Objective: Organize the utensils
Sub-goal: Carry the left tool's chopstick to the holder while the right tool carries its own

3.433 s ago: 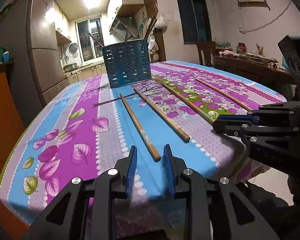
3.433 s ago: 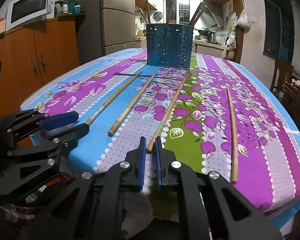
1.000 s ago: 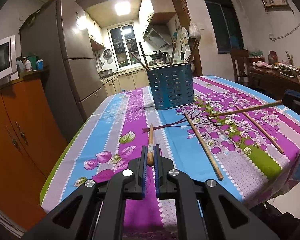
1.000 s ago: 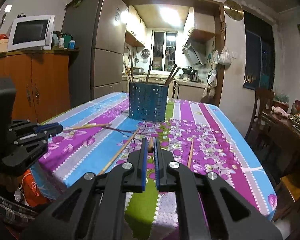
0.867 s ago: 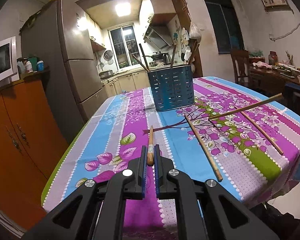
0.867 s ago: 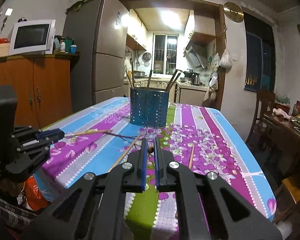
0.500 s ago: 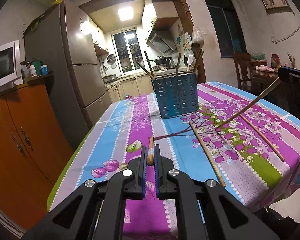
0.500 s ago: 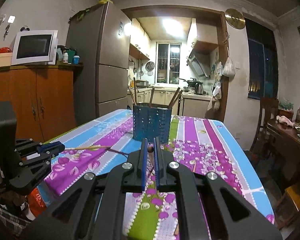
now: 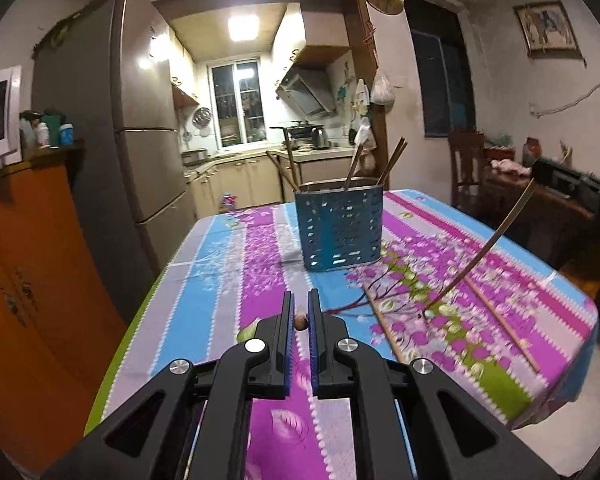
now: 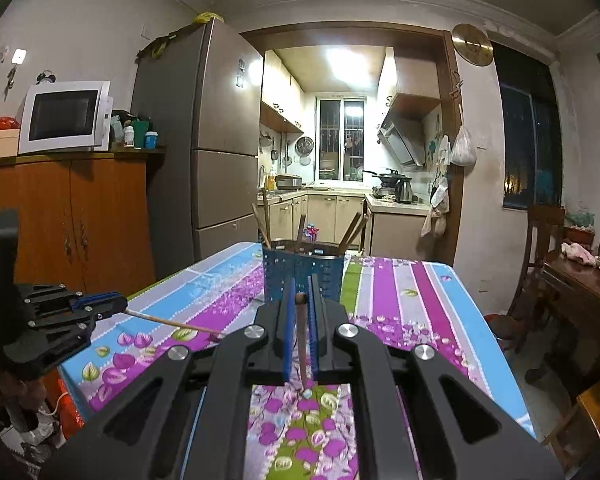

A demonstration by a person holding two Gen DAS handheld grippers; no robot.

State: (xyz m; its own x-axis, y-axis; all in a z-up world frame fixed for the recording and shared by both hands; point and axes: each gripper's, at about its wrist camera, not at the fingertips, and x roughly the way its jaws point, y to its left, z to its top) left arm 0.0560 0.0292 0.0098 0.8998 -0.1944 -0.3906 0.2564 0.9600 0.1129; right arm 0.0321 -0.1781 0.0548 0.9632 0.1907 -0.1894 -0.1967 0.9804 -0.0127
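A blue perforated utensil holder (image 9: 338, 226) stands mid-table with several wooden chopsticks in it; it also shows in the right wrist view (image 10: 302, 278). My left gripper (image 9: 300, 320) is shut on a wooden chopstick (image 9: 300, 323), seen end-on; in the right wrist view (image 10: 100, 309) that chopstick (image 10: 172, 323) slants down toward the cloth. My right gripper (image 10: 299, 300) is shut on another chopstick (image 10: 301, 344), tilted with its tip low; it shows in the left wrist view (image 9: 480, 254). Two more chopsticks (image 9: 384, 330) (image 9: 500, 322) lie on the tablecloth.
The table has a striped floral cloth (image 9: 228, 280) with edges at left and right. An orange cabinet (image 9: 16, 280) and a fridge (image 9: 140, 160) stand to the left. A chair (image 10: 540, 264) and a dark side table (image 10: 580, 300) stand to the right.
Both grippers have risen and tilted, lifting the held chopsticks steeper off the cloth. The views have drawn a little closer to the blue holder. Both stayed shut.
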